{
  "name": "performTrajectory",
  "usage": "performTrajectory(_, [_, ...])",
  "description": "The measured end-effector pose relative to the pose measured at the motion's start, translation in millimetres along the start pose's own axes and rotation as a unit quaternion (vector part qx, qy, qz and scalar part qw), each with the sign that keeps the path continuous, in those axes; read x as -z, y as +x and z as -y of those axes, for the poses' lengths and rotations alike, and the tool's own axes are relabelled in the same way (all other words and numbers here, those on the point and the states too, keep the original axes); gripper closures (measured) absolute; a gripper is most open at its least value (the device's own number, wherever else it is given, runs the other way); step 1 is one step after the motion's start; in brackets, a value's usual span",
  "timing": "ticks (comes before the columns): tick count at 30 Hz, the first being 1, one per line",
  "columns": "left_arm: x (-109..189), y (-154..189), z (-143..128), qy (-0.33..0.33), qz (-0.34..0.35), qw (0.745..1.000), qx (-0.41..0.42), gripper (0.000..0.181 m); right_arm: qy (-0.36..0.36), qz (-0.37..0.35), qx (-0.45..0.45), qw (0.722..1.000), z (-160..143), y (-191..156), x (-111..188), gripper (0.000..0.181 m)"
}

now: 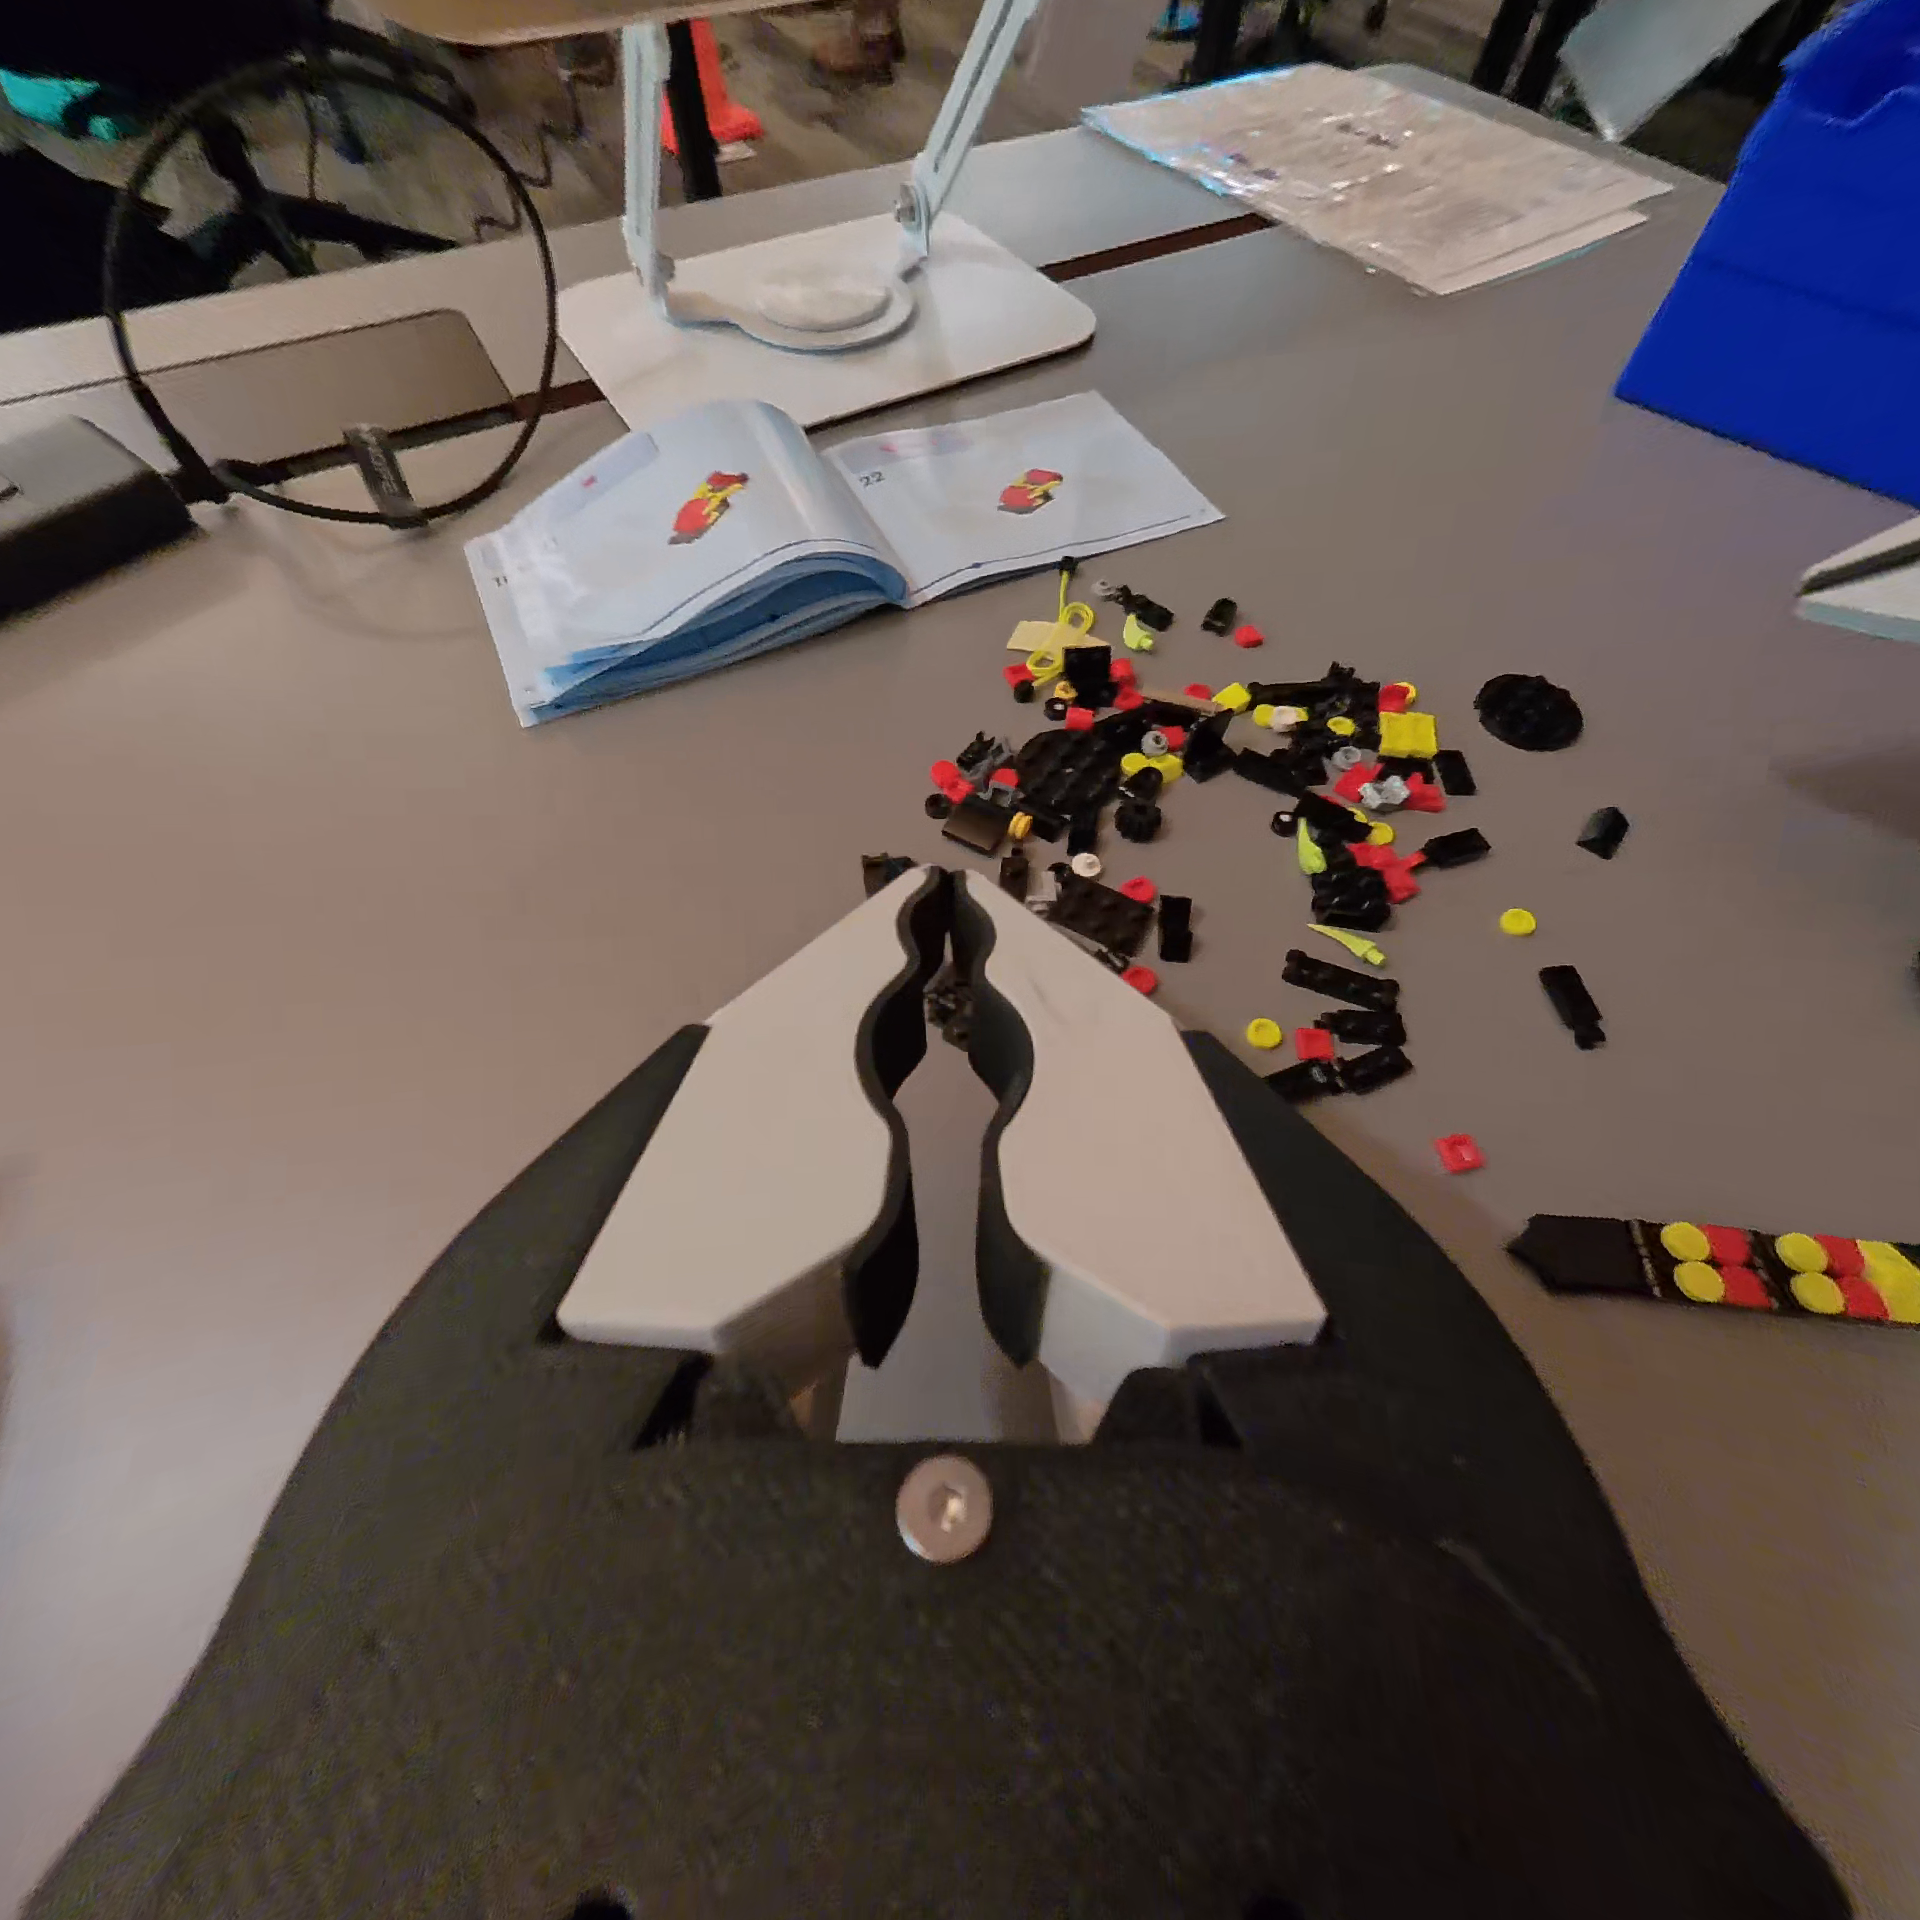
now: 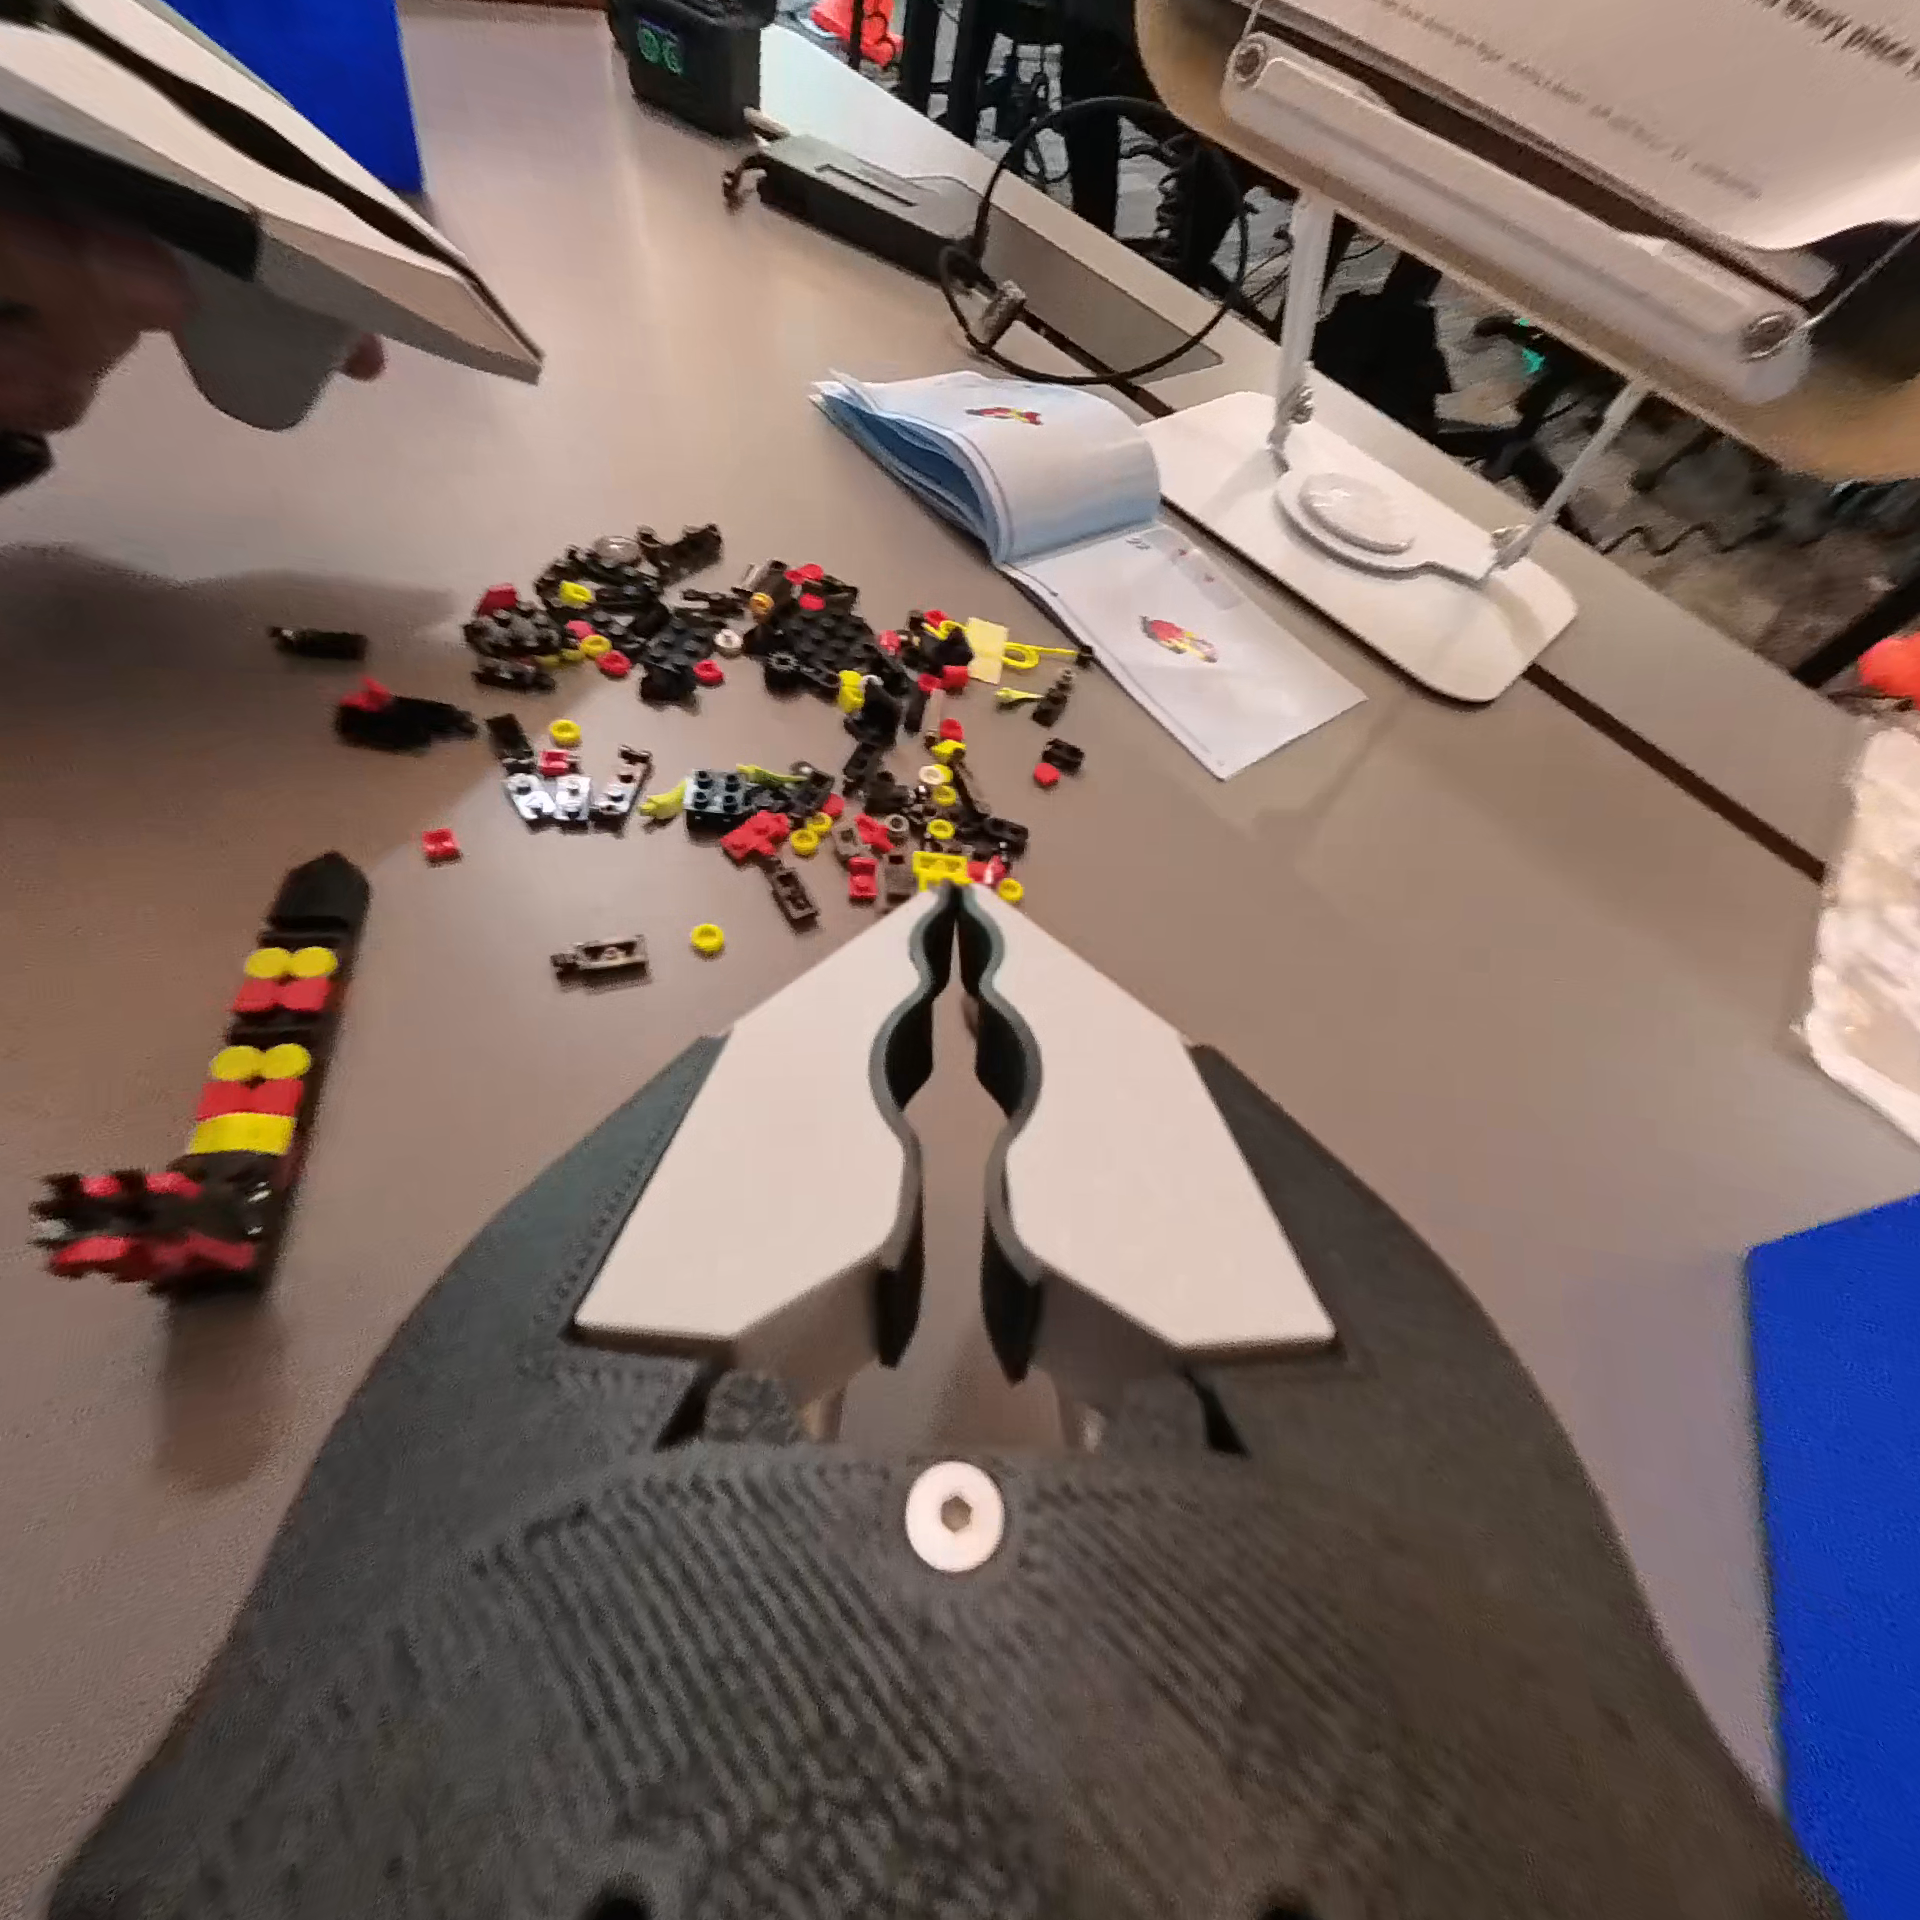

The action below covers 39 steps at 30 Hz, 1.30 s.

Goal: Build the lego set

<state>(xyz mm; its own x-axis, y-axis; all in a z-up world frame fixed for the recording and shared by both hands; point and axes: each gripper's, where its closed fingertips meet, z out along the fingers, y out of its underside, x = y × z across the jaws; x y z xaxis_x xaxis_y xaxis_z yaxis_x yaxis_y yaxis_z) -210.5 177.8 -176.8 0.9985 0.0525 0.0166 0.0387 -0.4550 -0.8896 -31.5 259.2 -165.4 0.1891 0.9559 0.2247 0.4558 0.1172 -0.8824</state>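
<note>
A pile of small loose black, red and yellow Lego pieces (image 1: 1195, 769) lies on the grey table (image 1: 416, 935); it also shows in the right wrist view (image 2: 748, 707). A long black part-built strip with yellow and red pieces on top (image 1: 1766, 1273) lies apart from the pile, at the left in the right wrist view (image 2: 260, 1070). My left gripper (image 1: 948, 883) is shut, its tips over the near left edge of the pile. My right gripper (image 2: 954, 904) is shut, its tips at the near edge of the pile by a yellow piece. Small dark bits show through both finger gaps; I cannot tell whether anything is held.
An open instruction booklet (image 1: 790, 540) (image 2: 1049, 488) lies behind the pile. A white stand base (image 1: 831, 312) (image 2: 1351, 520) is beyond it. A blue bin (image 1: 1808, 291) (image 2: 1839, 1455), plastic bags (image 1: 1382, 166) and a black cable loop (image 1: 312, 312) ring the area. One gripper's finger ends stand about 20 cm off the other's.
</note>
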Motion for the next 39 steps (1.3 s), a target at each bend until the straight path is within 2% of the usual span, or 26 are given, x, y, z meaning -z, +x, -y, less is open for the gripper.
performTrajectory(4, [-1,6,-2,-0.005,-0.032,0.999,0.025,0.181,-0.015,0.049,-0.003,0.999,-6,-10,-7,0.179])
performTrajectory(9, [-1,20,-2,-0.004,-0.065,0.998,0.015,0.181,-0.068,0.125,-0.026,0.99,-18,-25,-30,0.158])
performTrajectory(14, [-4,37,-7,-0.016,-0.082,0.996,-0.013,0.181,-0.089,0.132,0.02,0.987,-16,-25,-54,0.166])
performTrajectory(20, [-5,42,-10,-0.022,-0.086,0.996,-0.026,0.181,-0.131,0.164,0.007,0.978,-29,-30,-70,0.169])
performTrajectory(23, [-6,43,-10,-0.023,-0.089,0.996,-0.024,0.181,-0.15,0.162,0.019,0.975,-36,-30,-74,0.169])
performTrajectory(30, [-6,49,-11,-0.024,-0.099,0.994,-0.031,0.181,-0.136,0.16,0.039,0.977,-29,-33,-71,0.174])
performTrajectory(36, [2,90,-3,0.0,-0.184,0.982,-0.029,0.18,-0.064,0.183,0.064,0.979,0,-44,-53,0.174])
performTrajectory(39, [-1,102,-13,-0.023,-0.186,0.98,-0.066,0.181,-0.103,0.182,0.078,0.975,-15,-48,-52,0.174])
